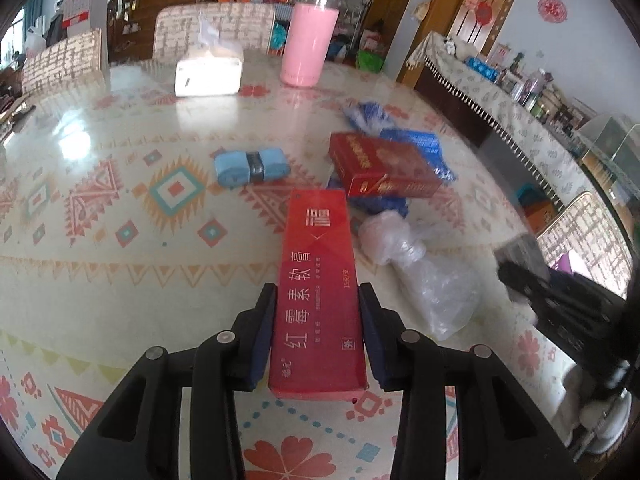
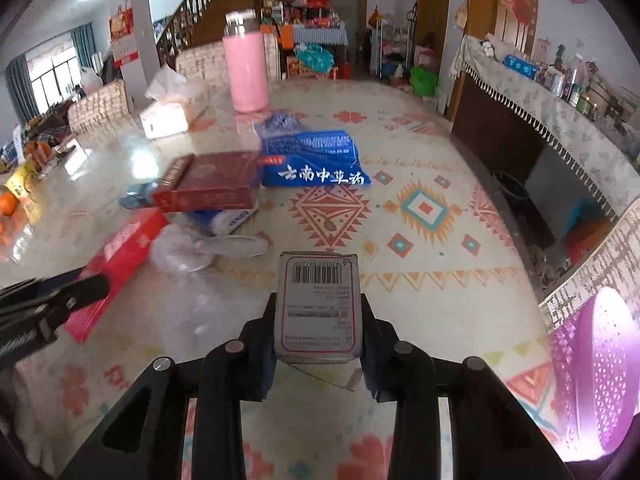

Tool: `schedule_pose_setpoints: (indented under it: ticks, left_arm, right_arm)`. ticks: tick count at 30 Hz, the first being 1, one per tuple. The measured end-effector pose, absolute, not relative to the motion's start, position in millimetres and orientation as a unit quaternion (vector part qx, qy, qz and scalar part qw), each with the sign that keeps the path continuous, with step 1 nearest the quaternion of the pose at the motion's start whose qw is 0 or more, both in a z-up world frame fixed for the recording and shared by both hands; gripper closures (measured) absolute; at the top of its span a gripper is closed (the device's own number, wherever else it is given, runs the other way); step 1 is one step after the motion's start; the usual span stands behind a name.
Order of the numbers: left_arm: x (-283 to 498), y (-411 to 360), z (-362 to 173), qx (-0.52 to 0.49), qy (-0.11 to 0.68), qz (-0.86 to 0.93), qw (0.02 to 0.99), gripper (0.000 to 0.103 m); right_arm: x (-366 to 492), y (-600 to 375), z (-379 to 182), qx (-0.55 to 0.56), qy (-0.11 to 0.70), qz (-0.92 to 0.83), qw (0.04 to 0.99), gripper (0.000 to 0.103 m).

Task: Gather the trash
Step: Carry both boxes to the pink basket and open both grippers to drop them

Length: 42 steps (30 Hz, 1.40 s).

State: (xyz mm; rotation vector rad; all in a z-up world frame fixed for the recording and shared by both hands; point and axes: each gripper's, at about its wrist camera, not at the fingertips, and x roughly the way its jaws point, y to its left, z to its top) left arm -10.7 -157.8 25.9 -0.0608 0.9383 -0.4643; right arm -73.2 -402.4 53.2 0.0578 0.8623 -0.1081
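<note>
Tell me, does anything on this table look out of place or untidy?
Yes. Loose packaging lies scattered mid-table: a dark red box rests tilted on blue wrappers, with crumpled clear plastic beside them. The left gripper holds a long red box, the right gripper a small grey carton. Nothing looks spilled.

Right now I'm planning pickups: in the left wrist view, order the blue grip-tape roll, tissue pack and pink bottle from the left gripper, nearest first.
1. Blue grip-tape roll, mid-table, left of the dark red box.
2. Tissue pack, far side, left.
3. Pink bottle, far edge, right of the tissues.
</note>
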Motion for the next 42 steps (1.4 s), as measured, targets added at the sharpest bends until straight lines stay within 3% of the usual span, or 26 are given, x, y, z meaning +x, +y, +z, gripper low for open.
schedule_pose_setpoints:
  ticks: [14, 26, 42]
  left_arm:
    - [-15.6, -152.6, 31.4, -0.047, 0.432, -0.219, 0.874, 0.064]
    - [-47.3, -156.5, 57.7, -0.044, 0.418, -0.234, 0.877, 0.064]
    - [-109.6, -244.7, 98.6, 0.014, 0.395, -0.342, 0.853, 0.064]
  right_arm:
    - [-191.7, -436.2, 89.2, 0.115, 0.362, -0.050, 0.923, 0.066]
    - [-239.3, -479.9, 81.0, 0.171, 0.340, -0.050, 0.923, 0.066]
    - [-273.0, -526.5, 82.7, 0.221, 0.300, -0.056, 0.926, 0.066]
